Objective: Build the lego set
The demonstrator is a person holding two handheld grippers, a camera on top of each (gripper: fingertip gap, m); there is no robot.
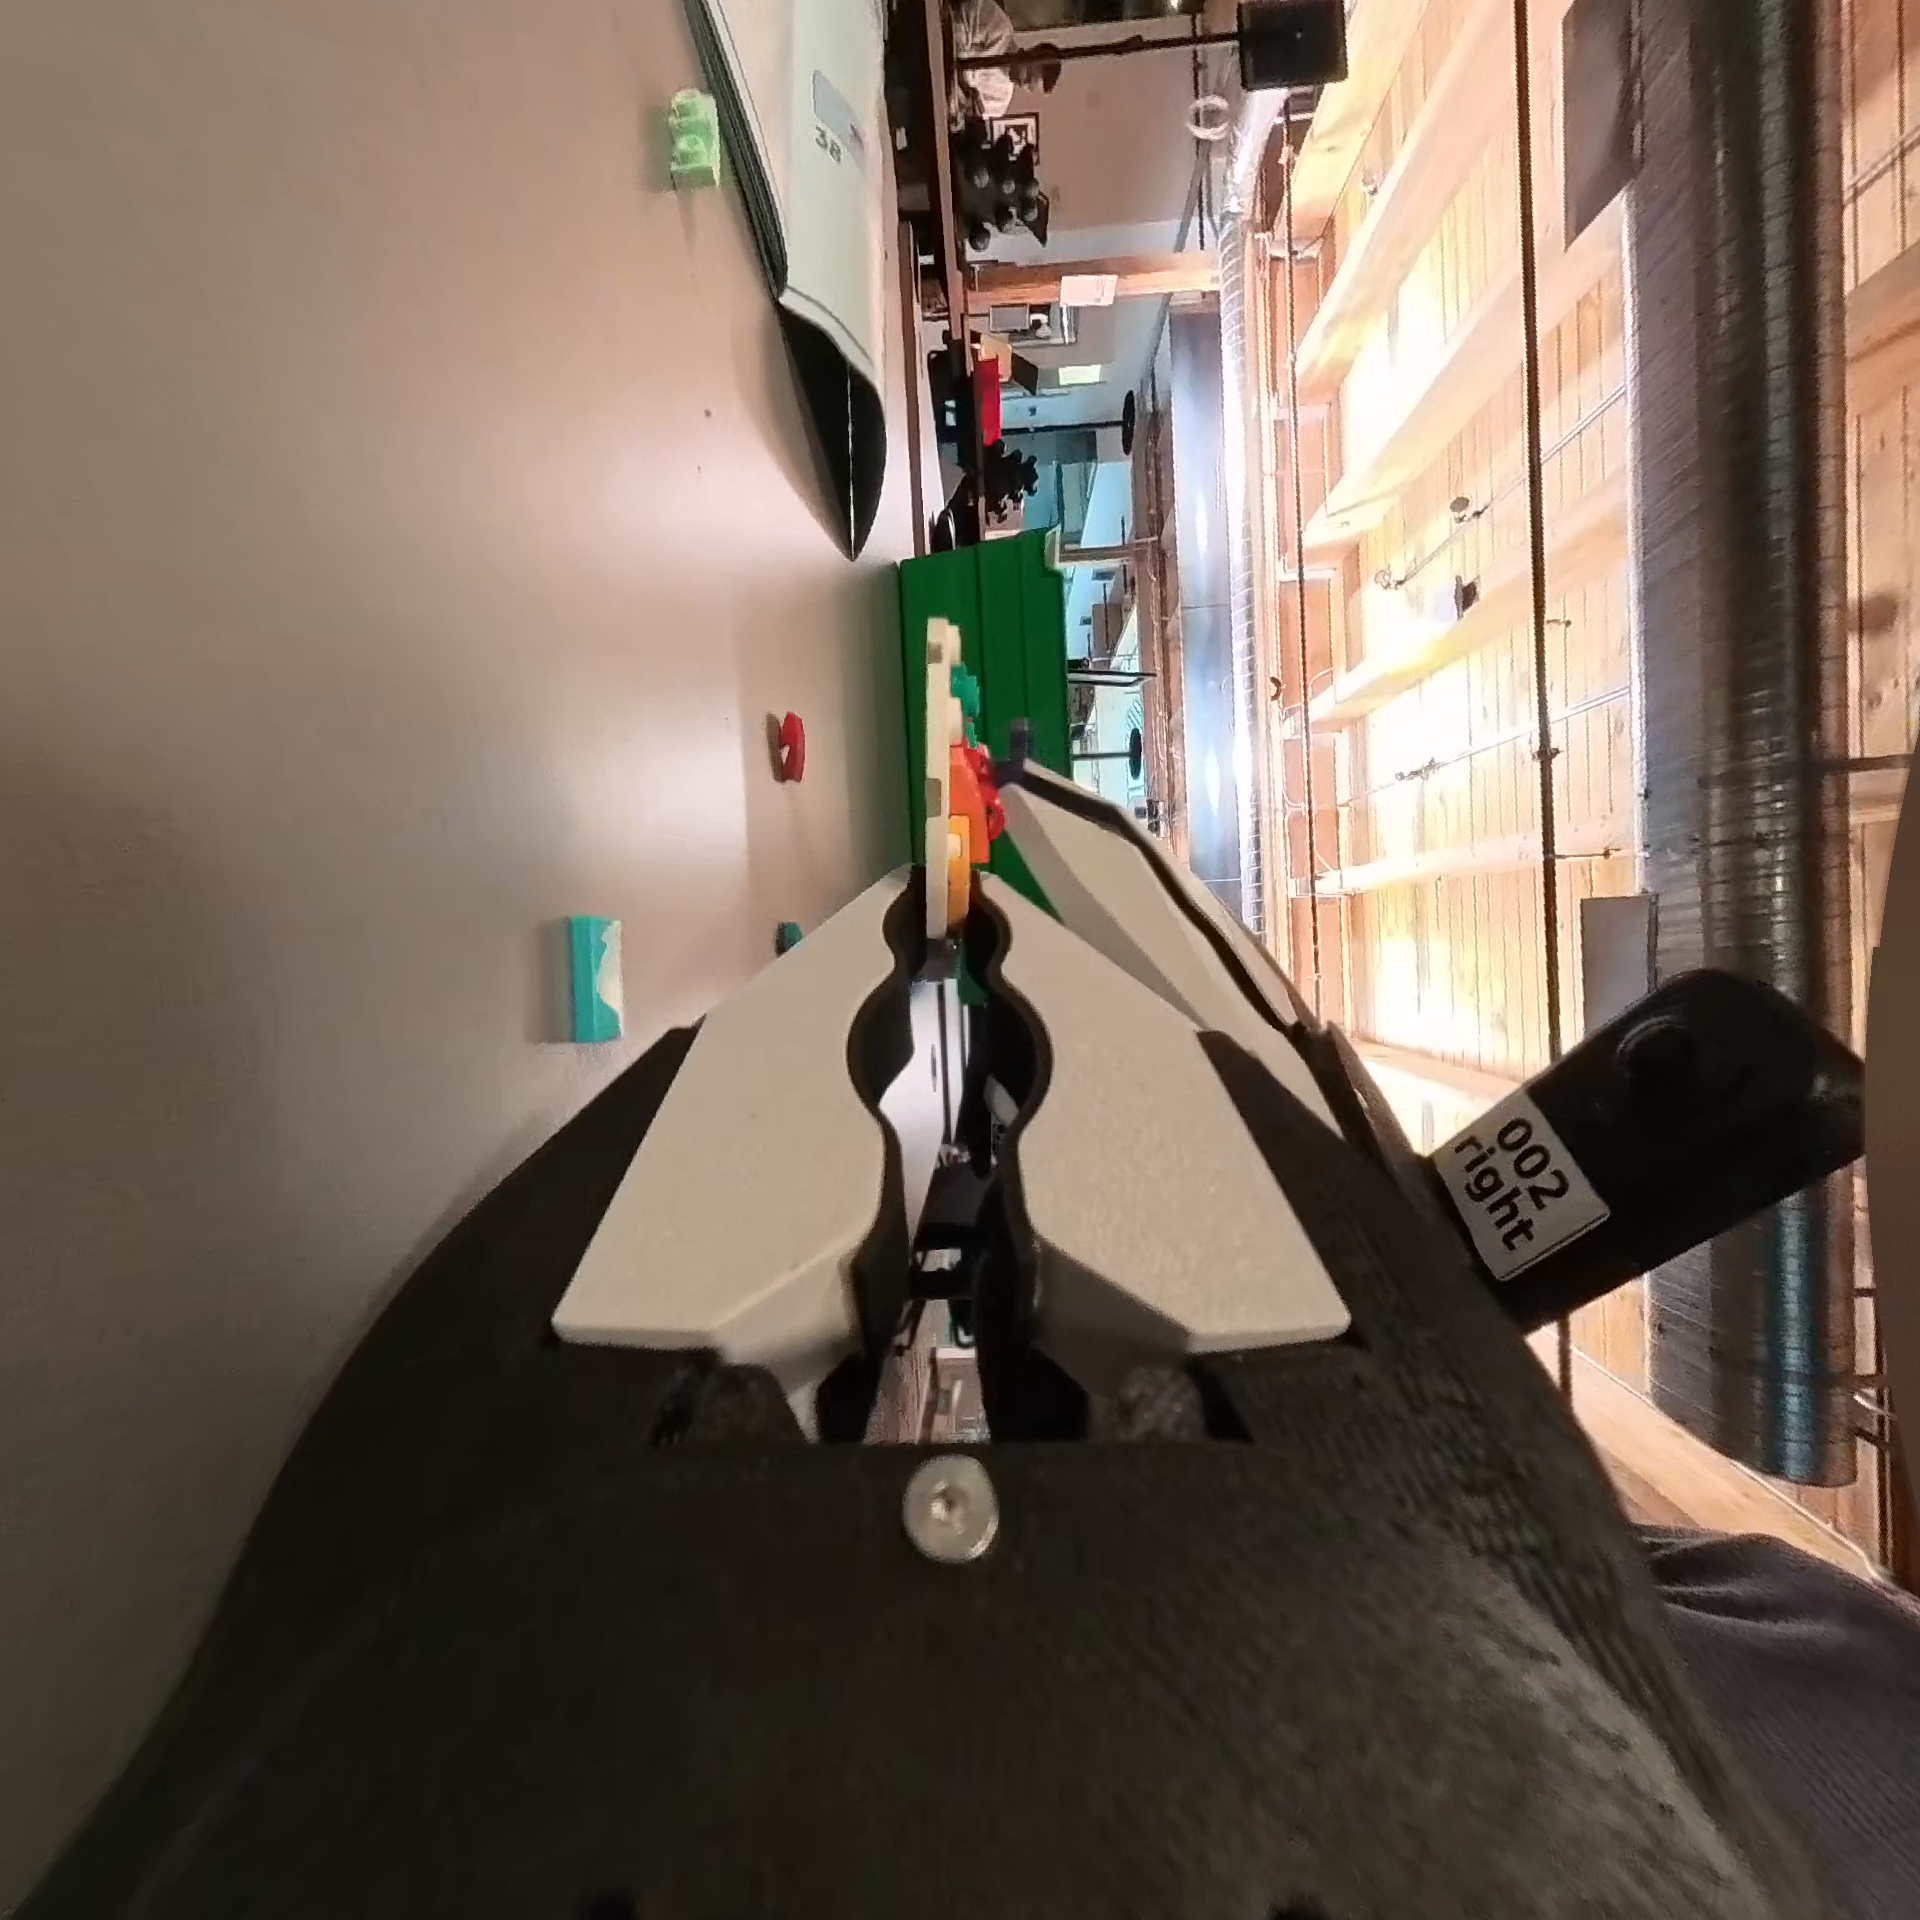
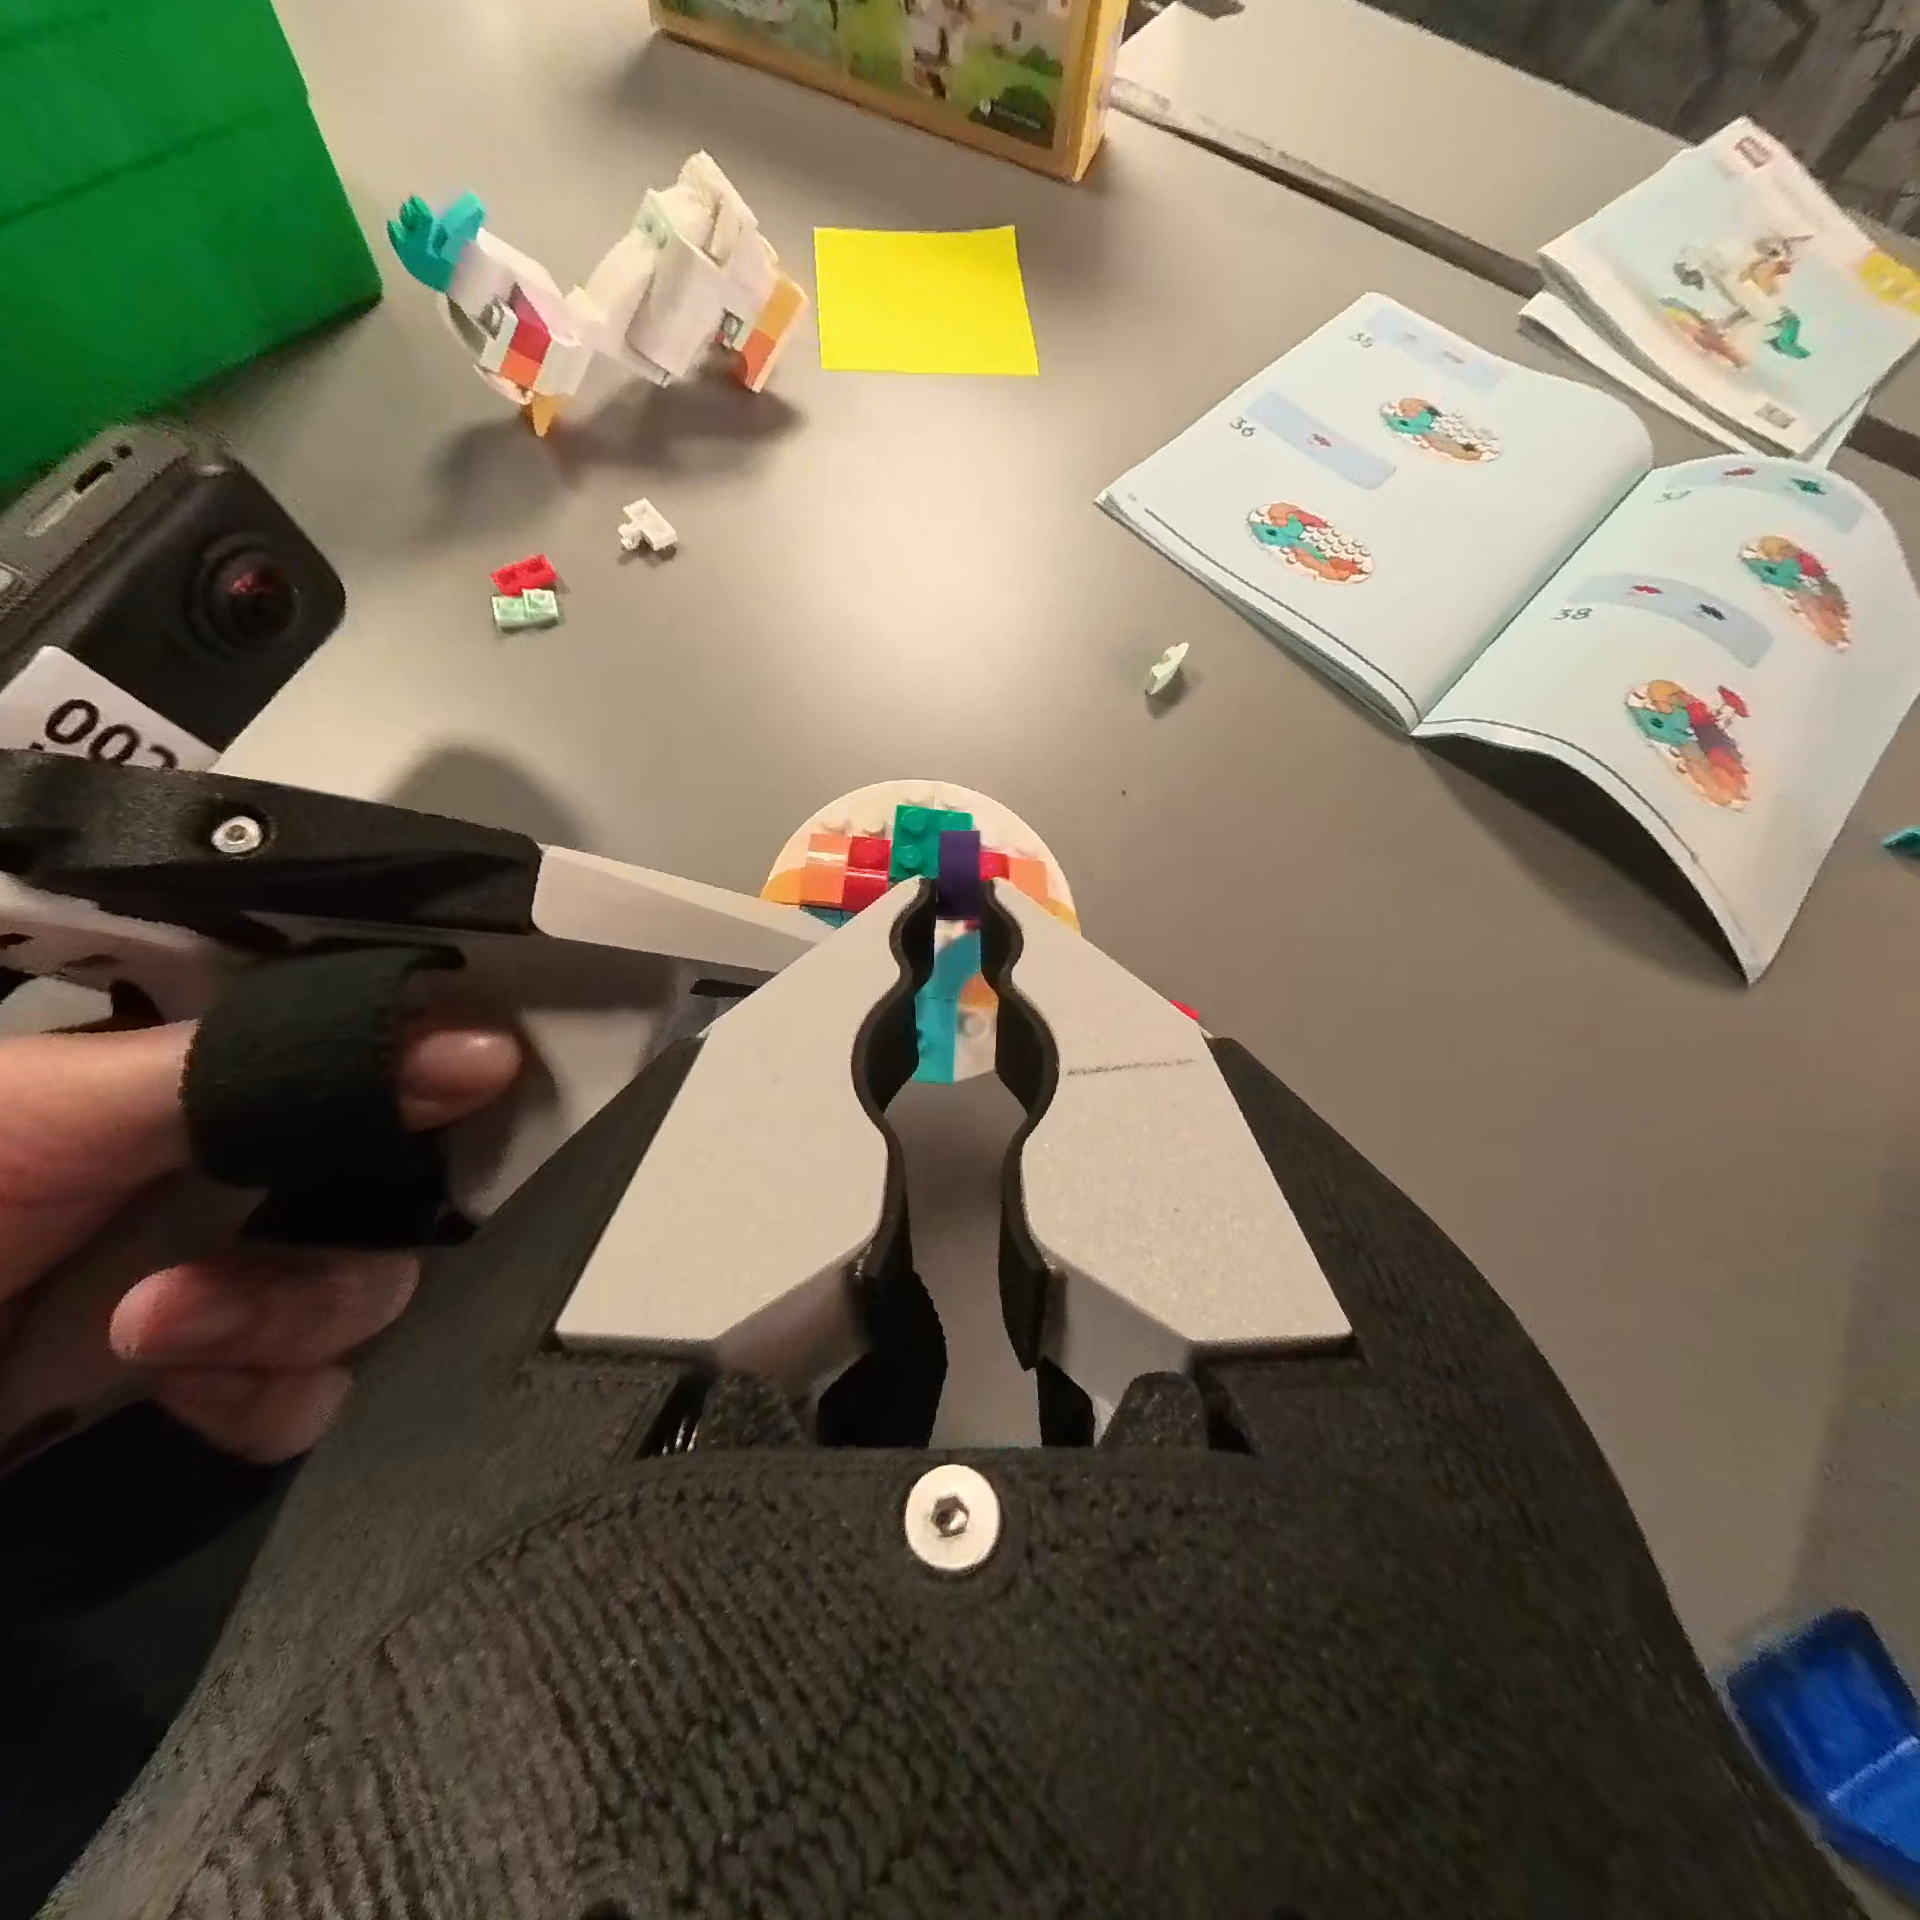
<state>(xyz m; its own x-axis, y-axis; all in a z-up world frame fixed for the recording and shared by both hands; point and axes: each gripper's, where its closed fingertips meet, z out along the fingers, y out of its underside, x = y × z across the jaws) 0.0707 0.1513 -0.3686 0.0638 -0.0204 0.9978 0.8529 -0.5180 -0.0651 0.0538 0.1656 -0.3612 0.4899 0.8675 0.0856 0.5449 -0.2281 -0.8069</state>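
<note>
A round white plate with red, orange, teal and green bricks on it (image 2: 831, 857) is held above the grey table (image 2: 935, 644). My left gripper (image 1: 951, 888) is shut on the plate's edge; in the right wrist view it (image 2: 769, 935) comes in from the left. My right gripper (image 2: 956, 902) is shut on a small dark purple piece (image 2: 958, 862) and holds it against the bricks on the plate. In the left wrist view the plate (image 1: 943, 727) shows edge-on, with the right gripper (image 1: 1023, 795) and the purple piece (image 1: 1016, 740) at its face.
On the table stand a white brick animal (image 2: 623, 301), a yellow note (image 2: 923, 299), an open instruction booklet (image 2: 1455, 582), a second booklet (image 2: 1714, 281), the set's box (image 2: 914, 73) and a green box (image 2: 156, 187). Loose red and mint pieces (image 2: 525, 587), a white piece (image 2: 646, 525) and a mint piece (image 2: 1166, 665) lie about. The grippers are tip to tip, or close to it.
</note>
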